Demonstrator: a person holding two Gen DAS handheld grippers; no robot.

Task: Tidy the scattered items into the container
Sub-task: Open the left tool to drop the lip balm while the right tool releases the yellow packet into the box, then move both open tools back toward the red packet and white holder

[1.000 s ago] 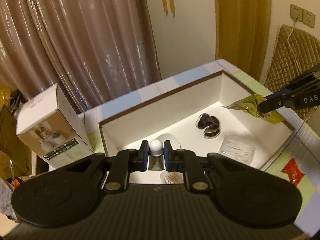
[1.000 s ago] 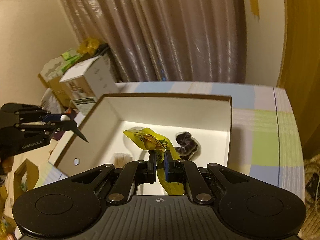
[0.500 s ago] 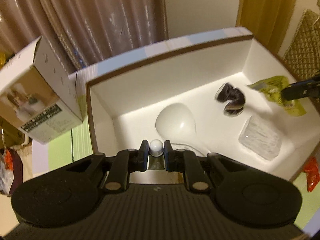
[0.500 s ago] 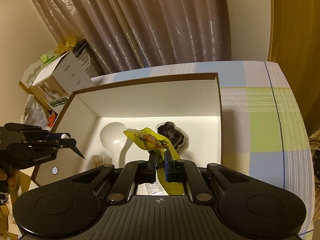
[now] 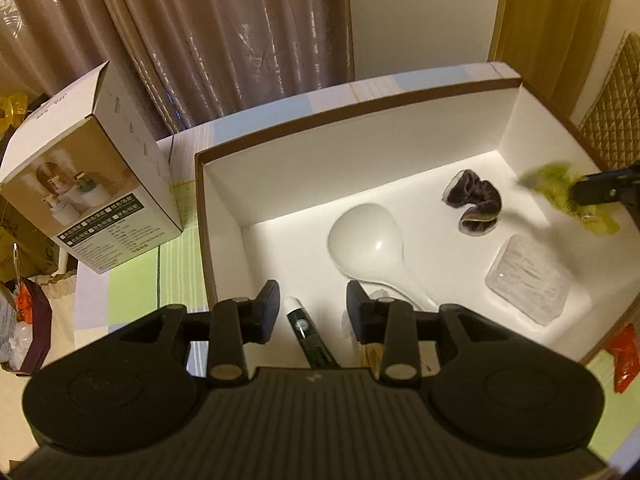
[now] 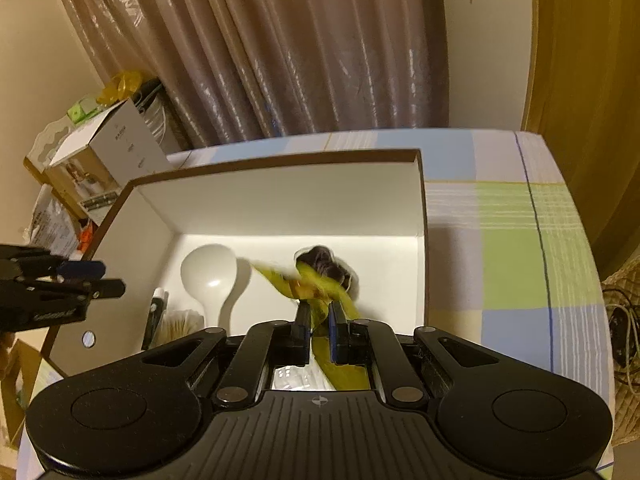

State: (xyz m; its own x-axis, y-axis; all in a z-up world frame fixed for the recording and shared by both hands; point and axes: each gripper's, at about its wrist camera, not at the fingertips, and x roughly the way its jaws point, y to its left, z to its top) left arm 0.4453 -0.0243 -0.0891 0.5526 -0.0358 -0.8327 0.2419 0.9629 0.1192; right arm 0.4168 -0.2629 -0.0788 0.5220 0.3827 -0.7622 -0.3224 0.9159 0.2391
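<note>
Left gripper (image 5: 312, 306) gaped wide, empty; dark green white-capped tube (image 5: 306, 326) lay below it inside white brown-rimmed cardboard box (image 5: 356, 110). Right gripper (image 6: 318, 330) appeared parted, blurred yellow-green crinkled packet (image 6: 316, 280) between, over box; grip uncertain. White rice paddle (image 5: 370, 240), dark scrunchie (image 5: 474, 204), clear pouch (image 5: 528, 280) already in. Red packet (image 5: 622, 354) outside box, remaining.

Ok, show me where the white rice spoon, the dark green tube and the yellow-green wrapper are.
white rice spoon (image 5: 366, 236), left wrist view, on the middle of its bowl.
dark green tube (image 5: 306, 328), left wrist view, on its green body below the white cap.
yellow-green wrapper (image 6: 320, 284), right wrist view, on the blurred upper part above the fingers.
</note>
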